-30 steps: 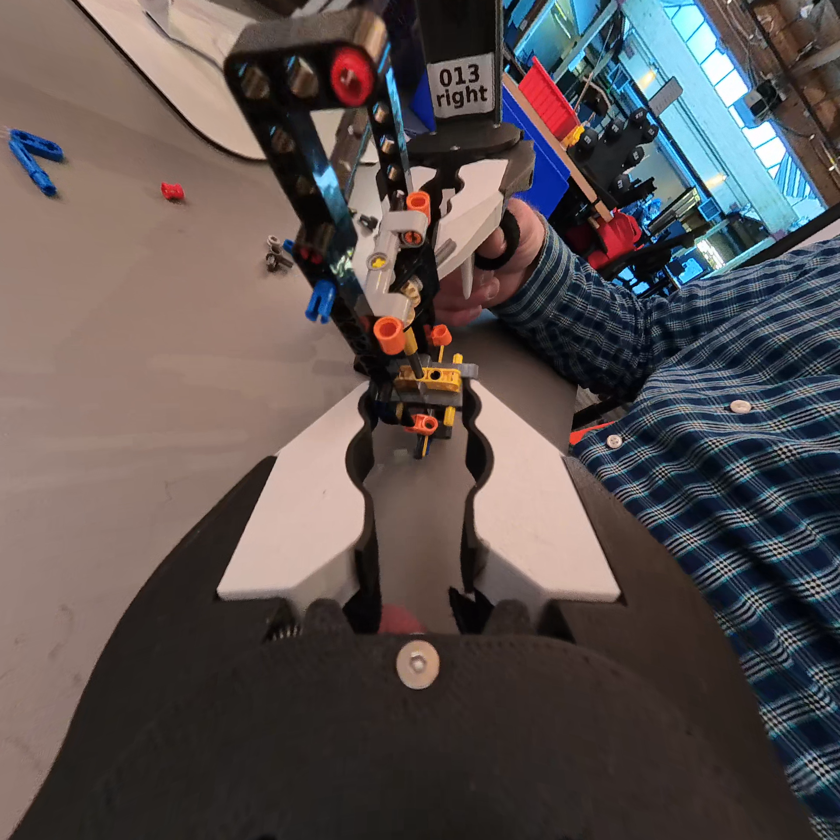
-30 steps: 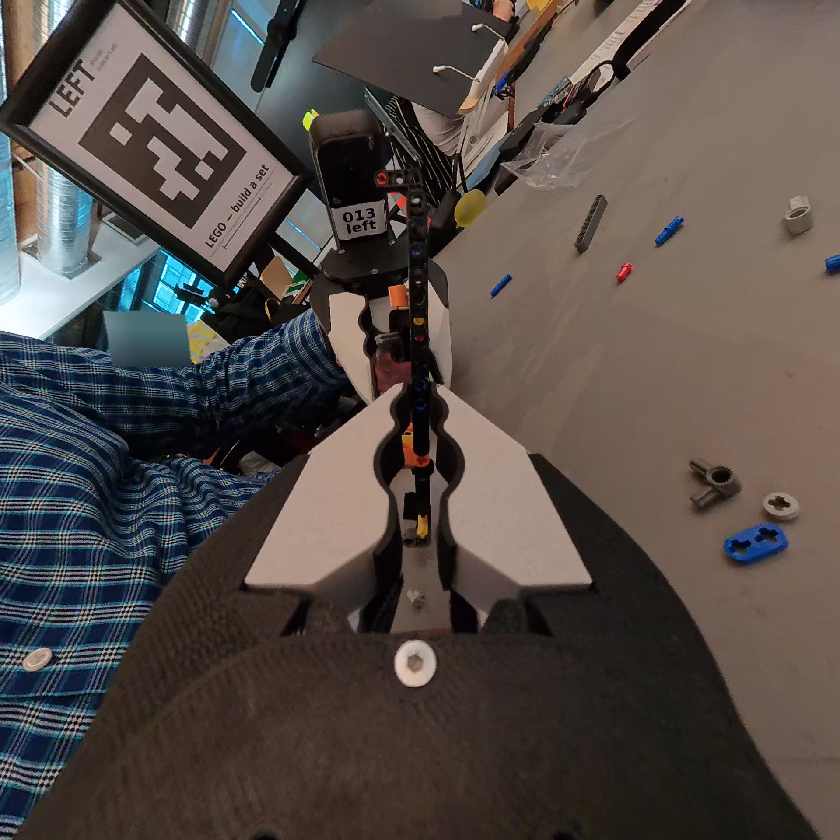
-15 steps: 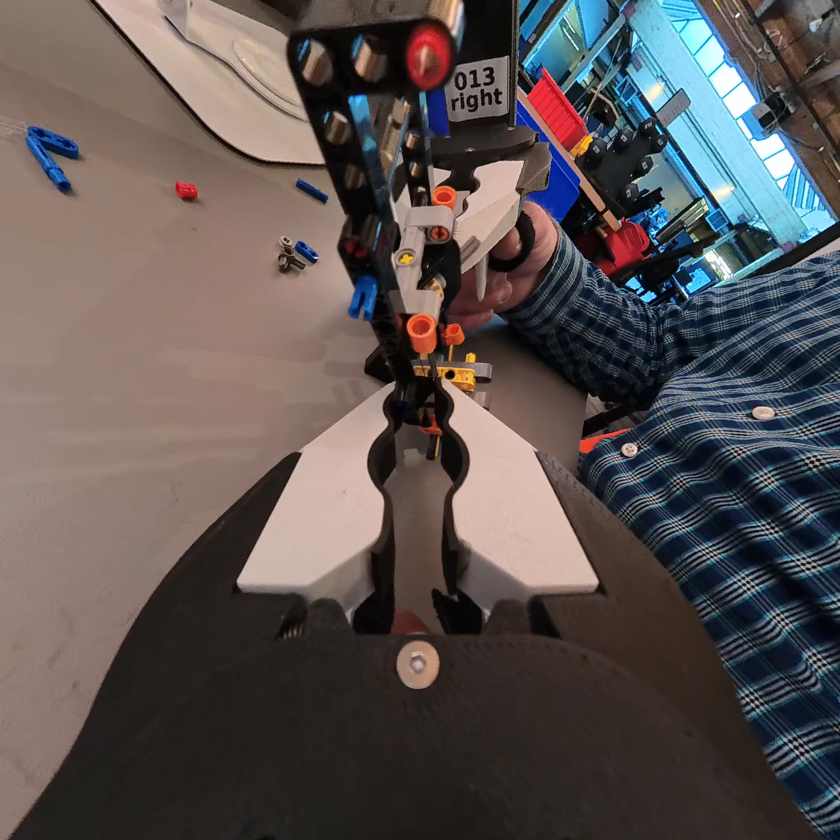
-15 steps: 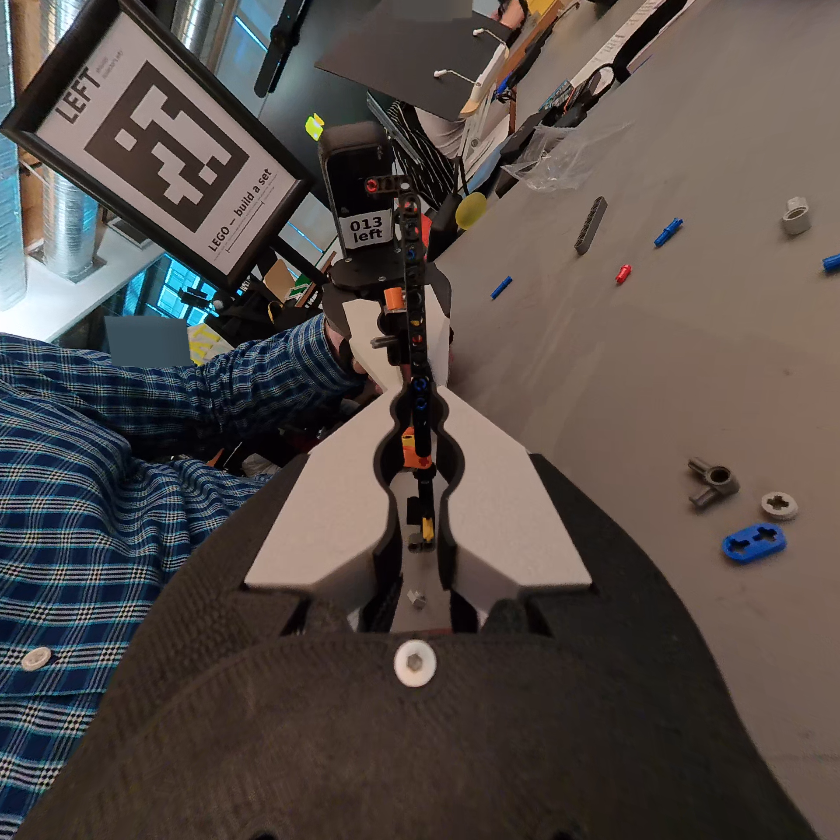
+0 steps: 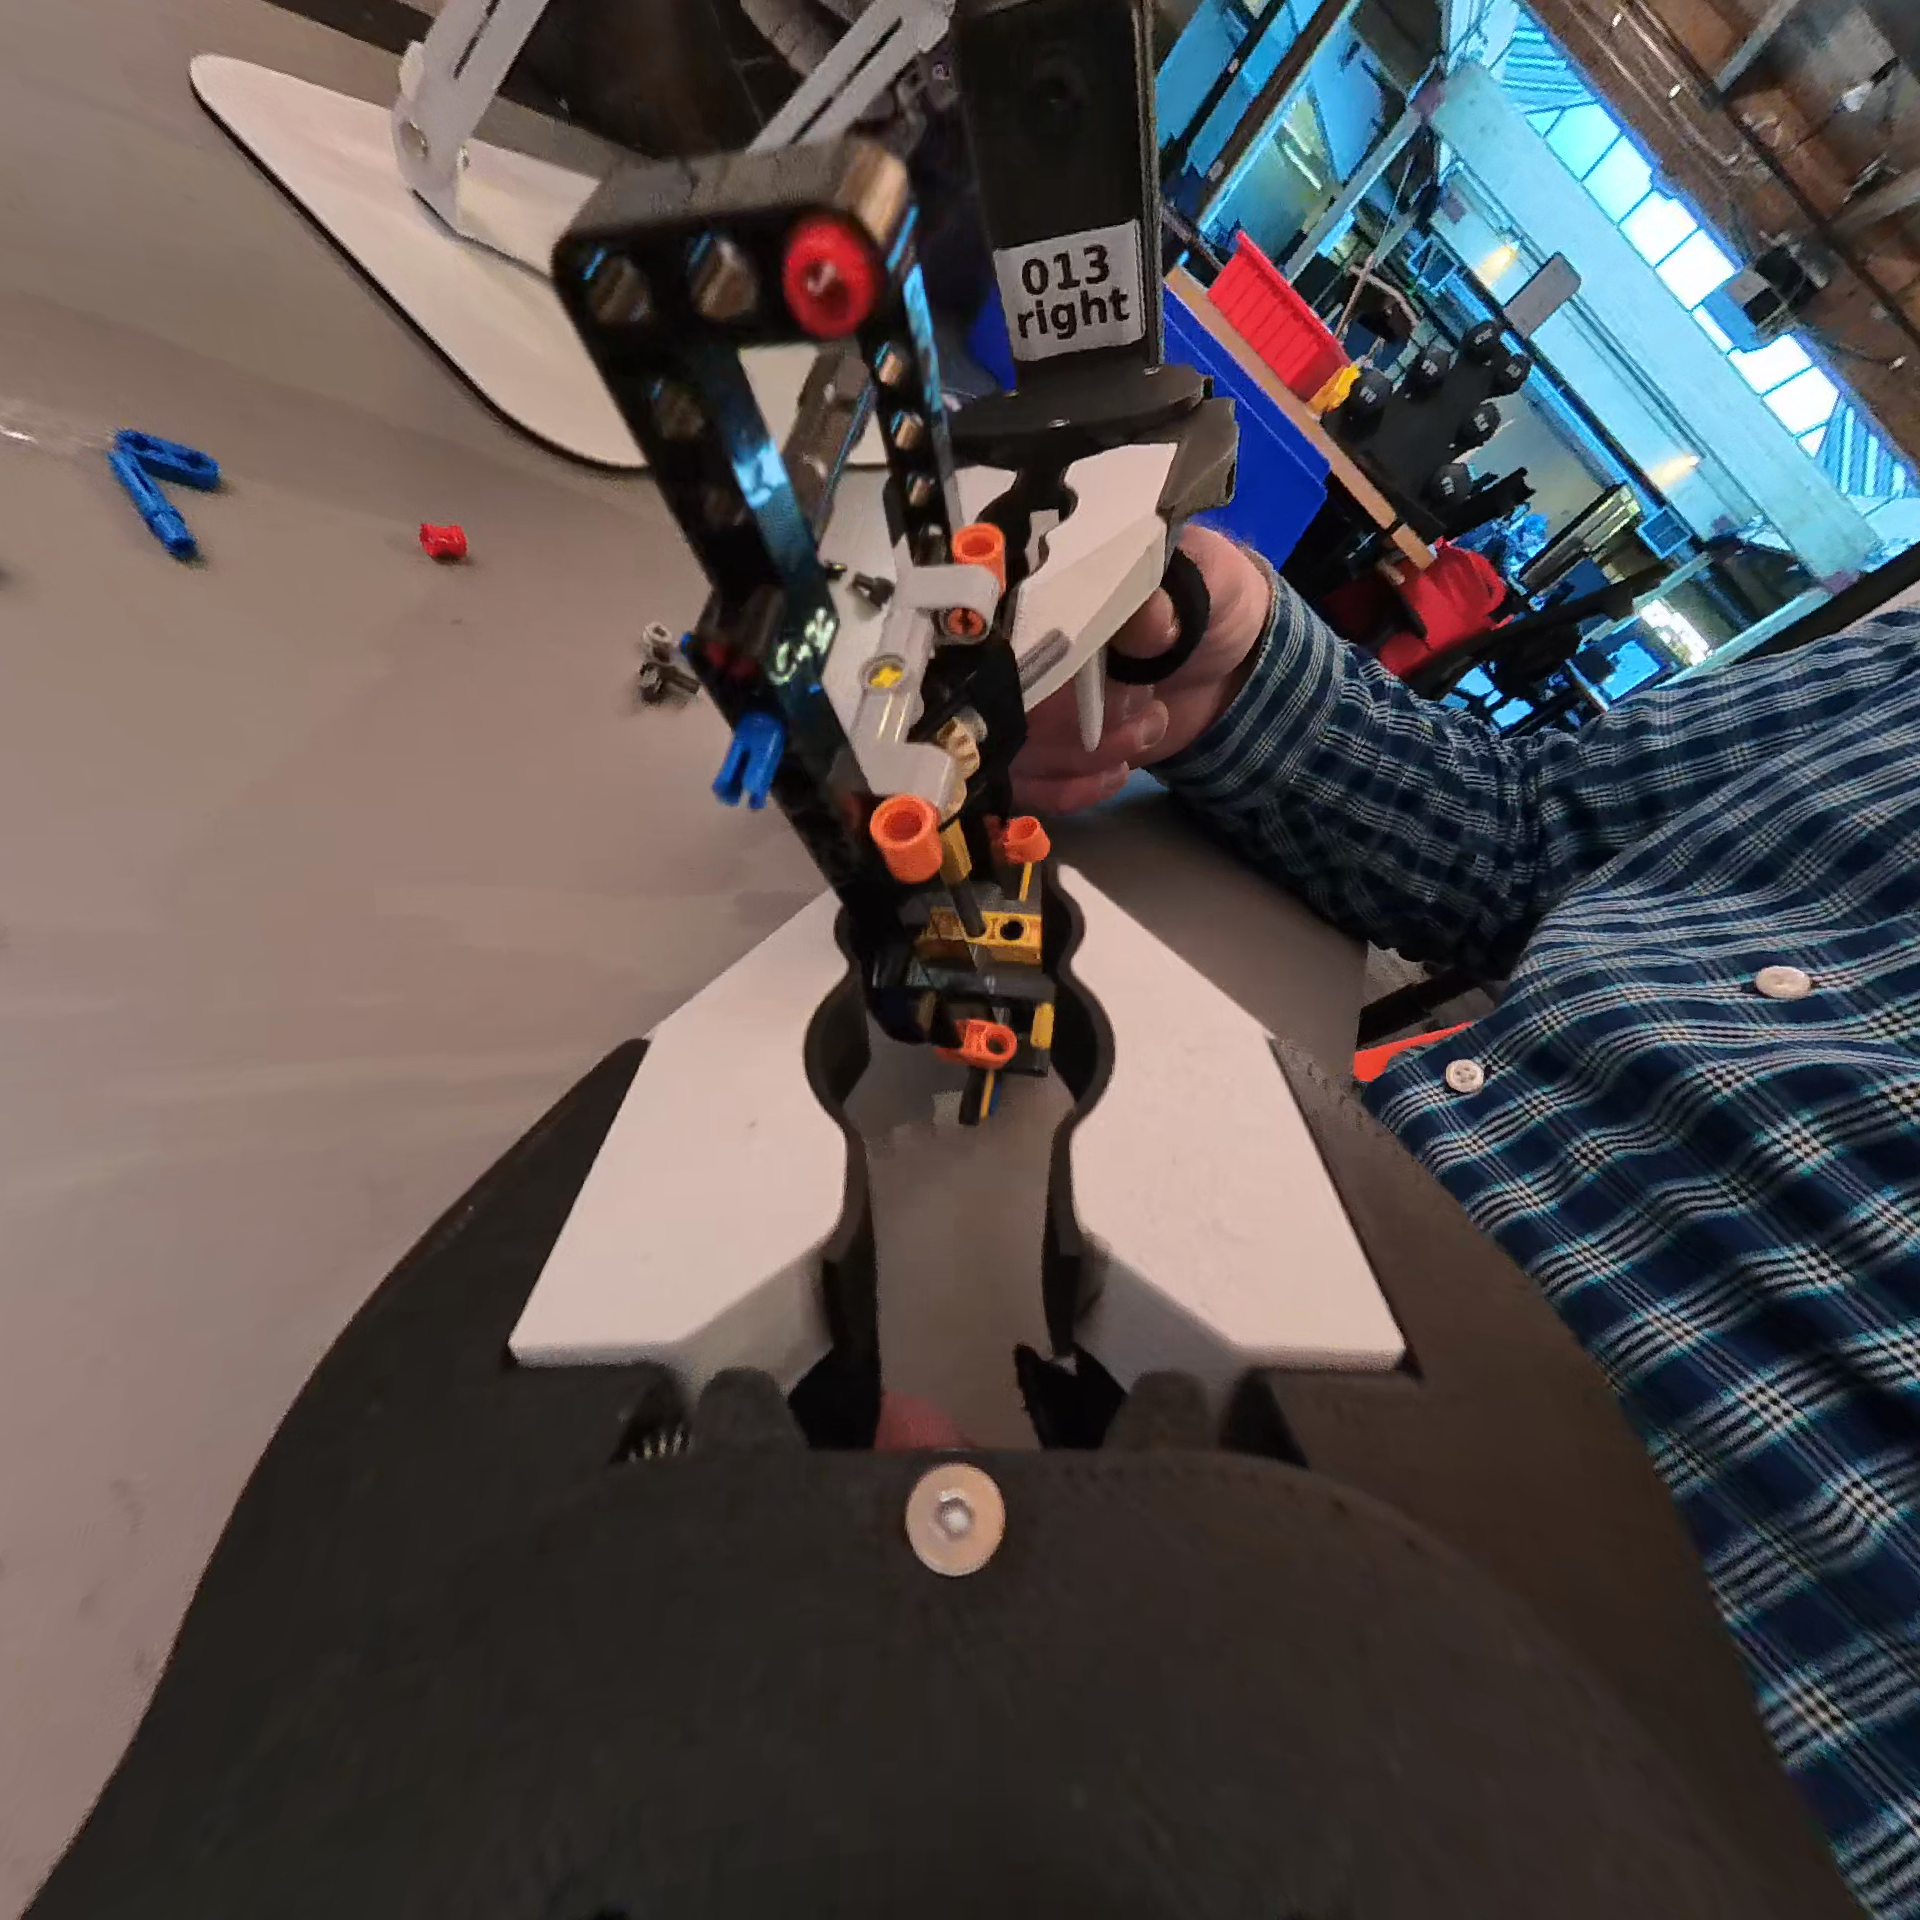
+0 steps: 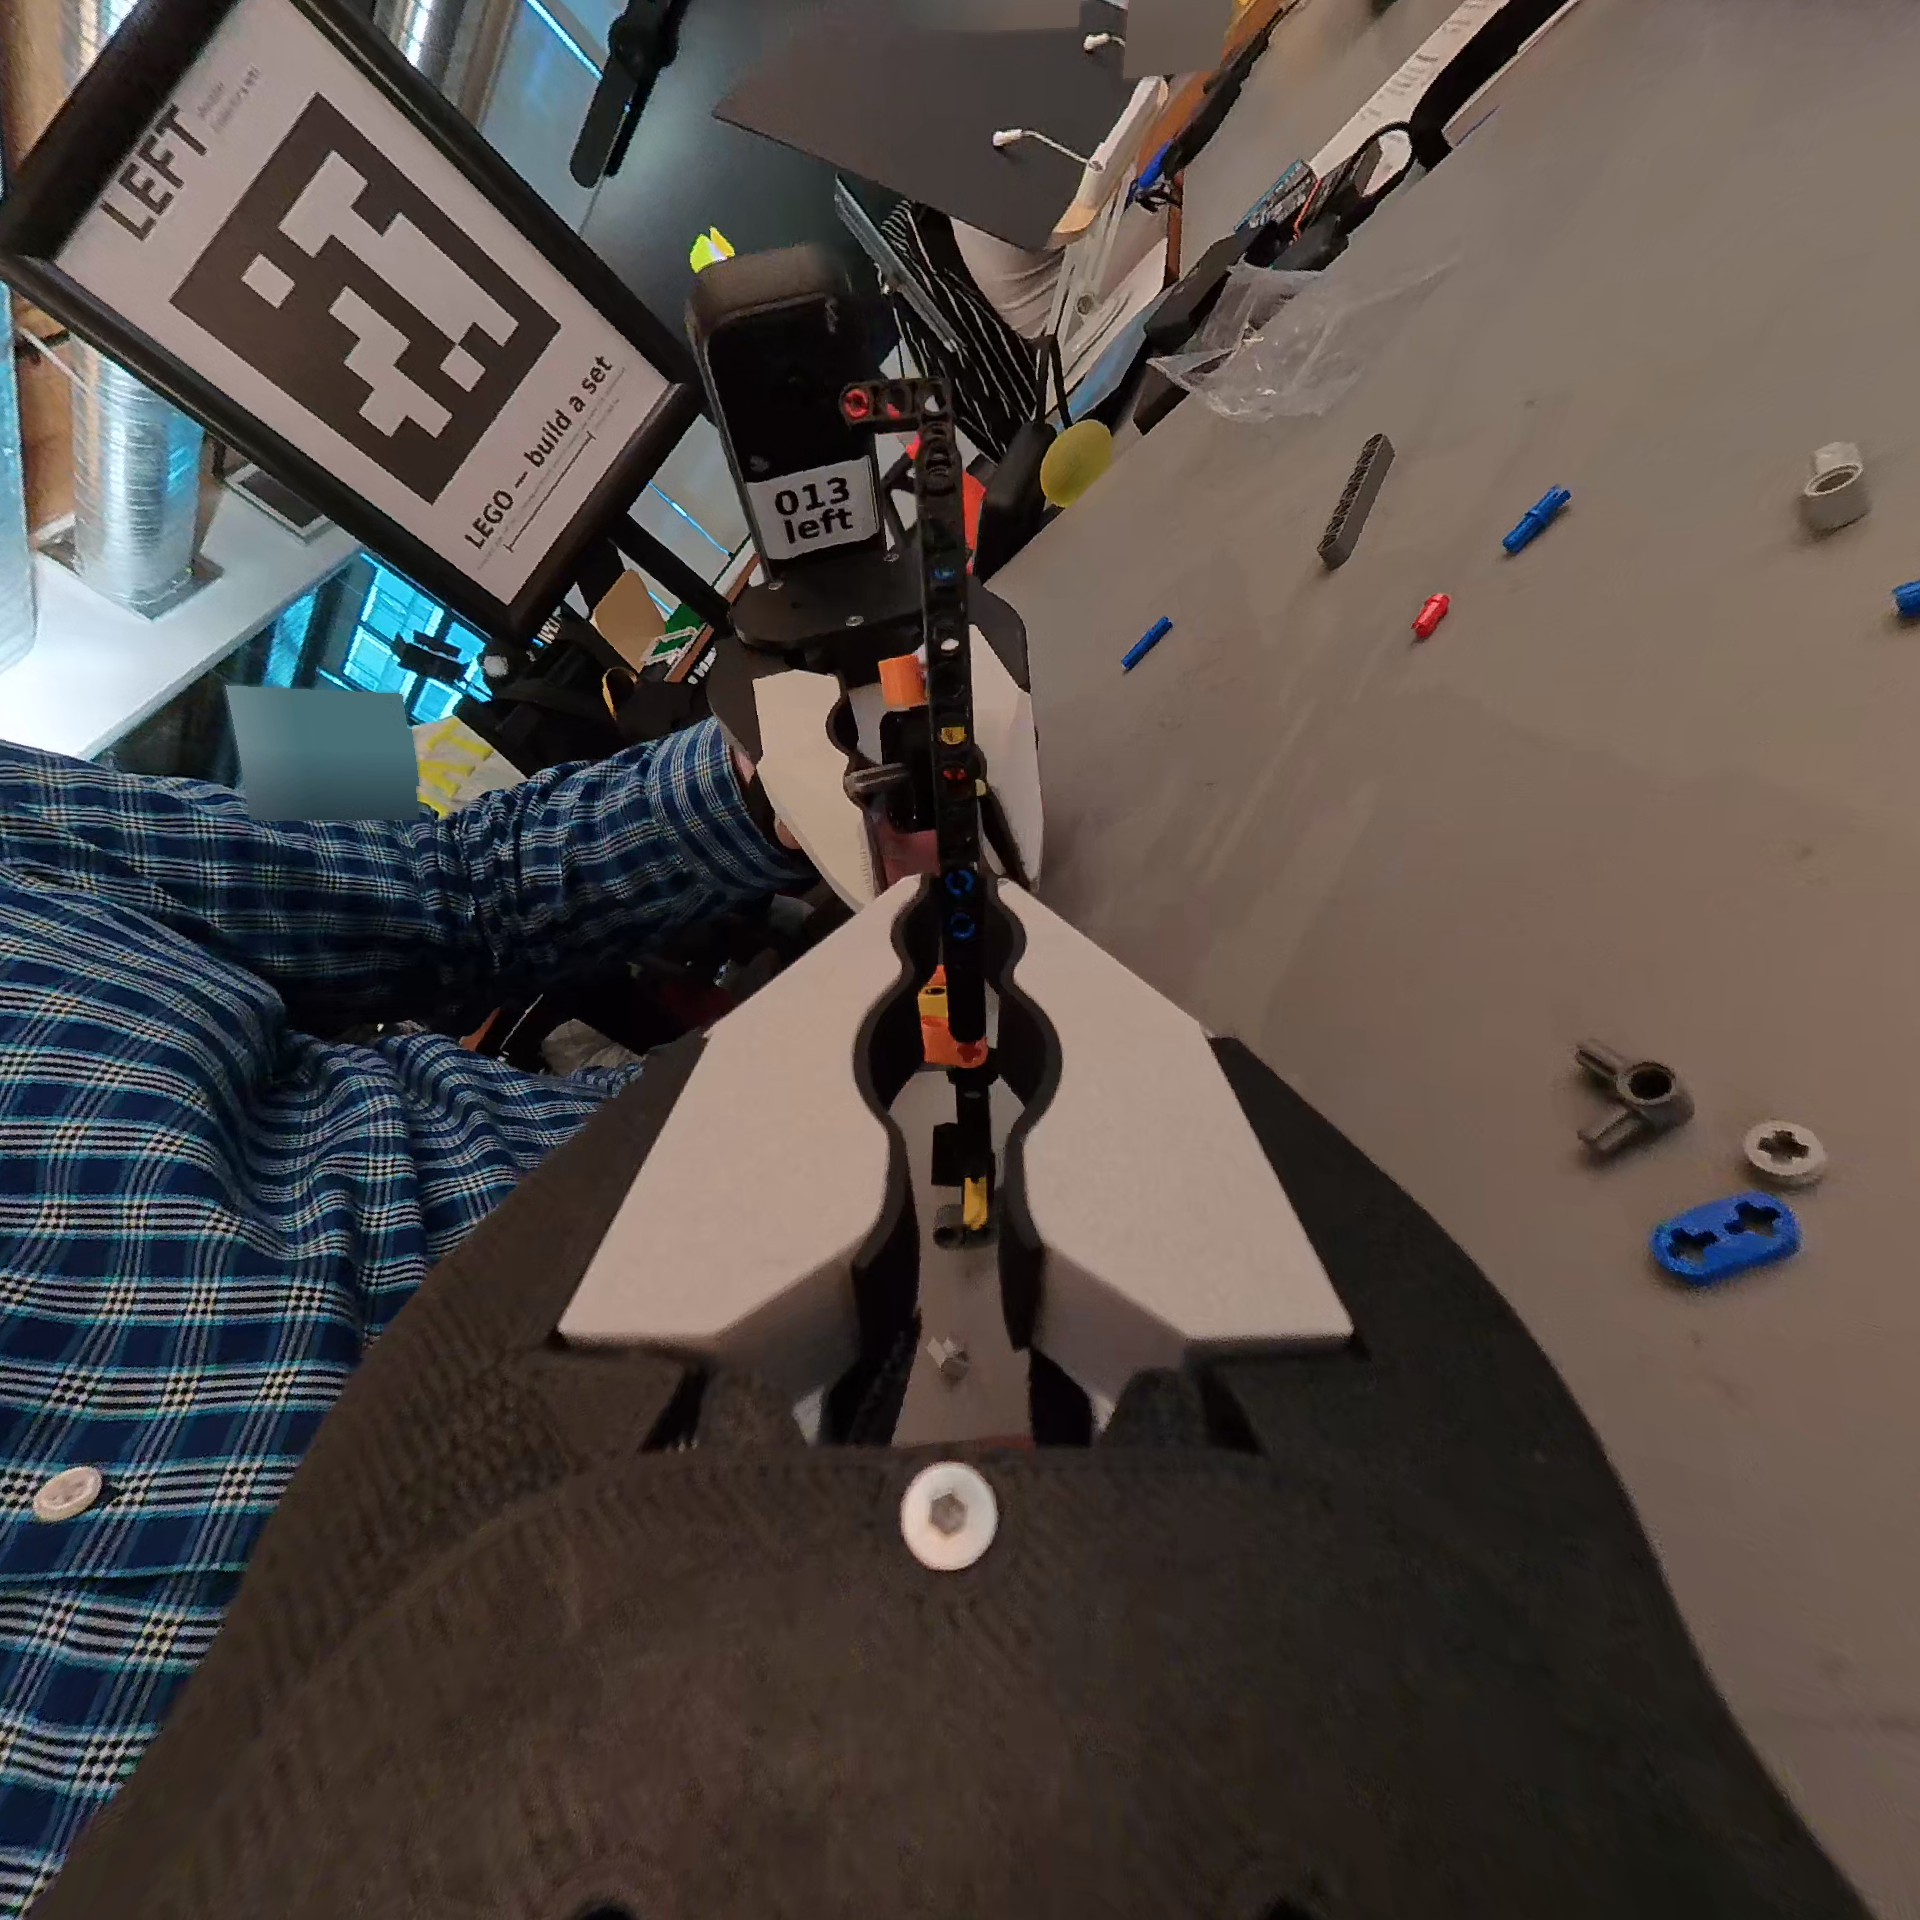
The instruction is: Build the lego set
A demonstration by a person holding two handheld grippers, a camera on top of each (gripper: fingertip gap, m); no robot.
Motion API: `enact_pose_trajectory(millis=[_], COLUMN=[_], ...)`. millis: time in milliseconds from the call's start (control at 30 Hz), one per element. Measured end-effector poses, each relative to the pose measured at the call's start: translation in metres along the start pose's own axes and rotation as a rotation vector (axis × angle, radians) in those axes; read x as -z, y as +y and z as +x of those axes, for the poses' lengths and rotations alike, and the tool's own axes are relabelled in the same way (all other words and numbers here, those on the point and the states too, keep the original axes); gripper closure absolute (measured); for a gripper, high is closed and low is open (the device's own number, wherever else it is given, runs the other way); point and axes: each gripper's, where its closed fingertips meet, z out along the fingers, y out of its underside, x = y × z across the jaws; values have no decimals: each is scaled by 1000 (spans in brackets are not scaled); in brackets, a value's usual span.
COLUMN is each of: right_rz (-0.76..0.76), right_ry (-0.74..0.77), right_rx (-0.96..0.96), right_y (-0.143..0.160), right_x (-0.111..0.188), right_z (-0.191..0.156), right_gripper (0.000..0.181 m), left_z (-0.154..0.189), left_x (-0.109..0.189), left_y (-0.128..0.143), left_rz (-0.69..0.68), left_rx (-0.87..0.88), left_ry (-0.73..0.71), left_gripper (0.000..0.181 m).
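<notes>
A Lego assembly (image 5: 831,582) is held in the air between both grippers: a black beam frame with a red pin on top, grey, orange and yellow parts, and a blue pin on its side. My left gripper (image 5: 956,935) is shut on its lower yellow and grey cluster. In the right wrist view the assembly (image 6: 951,665) is edge-on, and my right gripper (image 6: 956,904) is shut on its black beam. The left gripper's white fingers (image 6: 800,769) show behind it. The right gripper's white fingers (image 5: 1101,561) show behind the assembly in the left wrist view.
Loose parts lie on the grey table: a blue angled beam (image 5: 156,488), a red pin (image 5: 442,540), a grey beam (image 6: 1356,499), blue pins (image 6: 1536,516), a grey connector (image 6: 1631,1112), a blue short beam (image 6: 1725,1236). A white board (image 5: 416,208) and a framed sign (image 6: 343,312) stand behind.
The left jaws narrowed on the assembly's thin tip, then widened, and now hold its thicker lower cluster. The assembly tilted and swung back left. The right gripper kept its grip.
</notes>
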Motion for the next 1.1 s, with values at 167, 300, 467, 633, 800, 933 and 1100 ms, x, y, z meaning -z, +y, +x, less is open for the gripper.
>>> enact_pose_trajectory(millis=[167,300,467,633,800,933,1100], right_rz=[0,0,13,21,8,9,7], right_ry=[-7,-10,-11,-9,-4,-6,-12], right_rx=[-1,1,7,21,43,49,52], right_y=[0,0,-1,-2,0,1,1], right_x=[0,1,2,2,-1,-2,-3], right_z=[-1,-2,-2,-4,-5,-6,-8], right_gripper=[176,176,177,177,176,177,177], left_z=[0,-3,-3,0,6,7,6], left_x=[-2,-4,-5,-6,-13,-12,-9], left_y=[-6,-12,-18,-24,-24,-22,-18], left_rz=[46,90,137,181,185,167,149], left_rx=[-3,-12,-1,-6,-35,-27,-9], left_ry=[-11,-41,-45,-41,-39,-23,-25], left_gripper=[158,160,159,162,167,166,159])
